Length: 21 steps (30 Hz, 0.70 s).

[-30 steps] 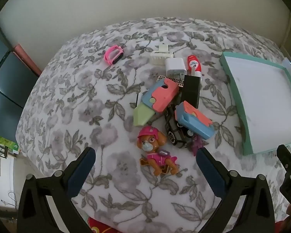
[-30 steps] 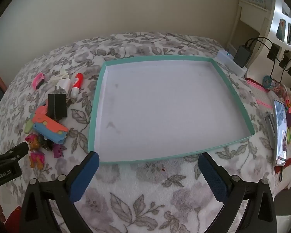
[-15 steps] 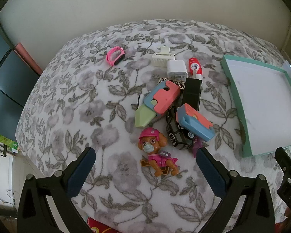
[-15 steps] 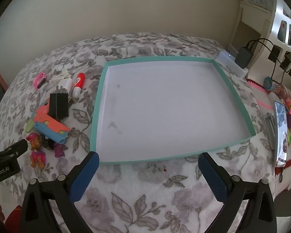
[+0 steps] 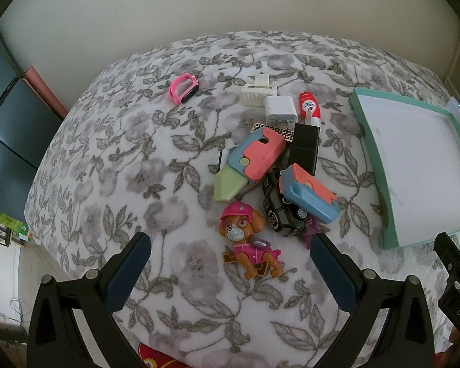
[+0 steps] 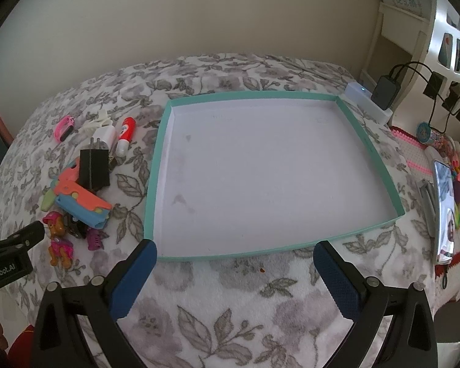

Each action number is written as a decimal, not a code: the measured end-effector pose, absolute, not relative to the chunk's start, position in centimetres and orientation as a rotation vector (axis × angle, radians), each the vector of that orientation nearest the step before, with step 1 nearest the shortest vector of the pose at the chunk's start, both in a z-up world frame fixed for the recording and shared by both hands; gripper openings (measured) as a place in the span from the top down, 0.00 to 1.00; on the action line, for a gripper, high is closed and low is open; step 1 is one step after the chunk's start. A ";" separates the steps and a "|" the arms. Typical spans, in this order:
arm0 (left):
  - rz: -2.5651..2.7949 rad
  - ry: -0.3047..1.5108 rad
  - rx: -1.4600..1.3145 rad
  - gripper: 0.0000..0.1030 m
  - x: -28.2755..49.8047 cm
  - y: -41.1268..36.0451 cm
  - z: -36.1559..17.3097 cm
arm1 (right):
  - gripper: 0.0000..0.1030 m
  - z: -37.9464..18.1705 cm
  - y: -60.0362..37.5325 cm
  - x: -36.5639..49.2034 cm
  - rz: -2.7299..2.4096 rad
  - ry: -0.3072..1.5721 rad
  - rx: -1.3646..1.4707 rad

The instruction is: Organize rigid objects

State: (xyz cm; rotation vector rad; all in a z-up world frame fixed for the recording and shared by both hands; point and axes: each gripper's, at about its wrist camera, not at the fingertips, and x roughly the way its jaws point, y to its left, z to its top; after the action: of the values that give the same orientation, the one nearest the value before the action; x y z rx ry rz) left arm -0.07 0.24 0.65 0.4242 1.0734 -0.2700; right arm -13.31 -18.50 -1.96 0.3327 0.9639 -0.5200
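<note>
Grippers left (image 5: 230,263) and right (image 6: 234,263) hover spread wide above blanket (image 5: 113,165).

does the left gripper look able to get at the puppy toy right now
Probably yes. The left gripper is open, and the puppy toy lies on the blanket just ahead between its fingers, apart from the toy car and the pile behind it.

toy pile (image 5: 273,181) left of bare tray (image 6: 156,165)
</note>
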 end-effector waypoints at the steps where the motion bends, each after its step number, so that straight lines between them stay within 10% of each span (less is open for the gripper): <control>1: -0.270 1.073 0.423 0.00 -0.1 0.2 0.6 | 0.00 -1.9 -18.5 -13.3 -0.520 0.964 0.332; 21: -0.266 1.062 0.411 0.00 -0.5 0.1 1.4 | 0.00 -1.8 -18.2 -13.1 -0.513 0.957 0.331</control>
State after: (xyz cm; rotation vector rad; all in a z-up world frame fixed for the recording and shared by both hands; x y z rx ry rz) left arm -0.46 0.09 1.40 0.4107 1.0621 -0.2665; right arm -13.14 -18.22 -1.82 0.3313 0.9566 -0.5130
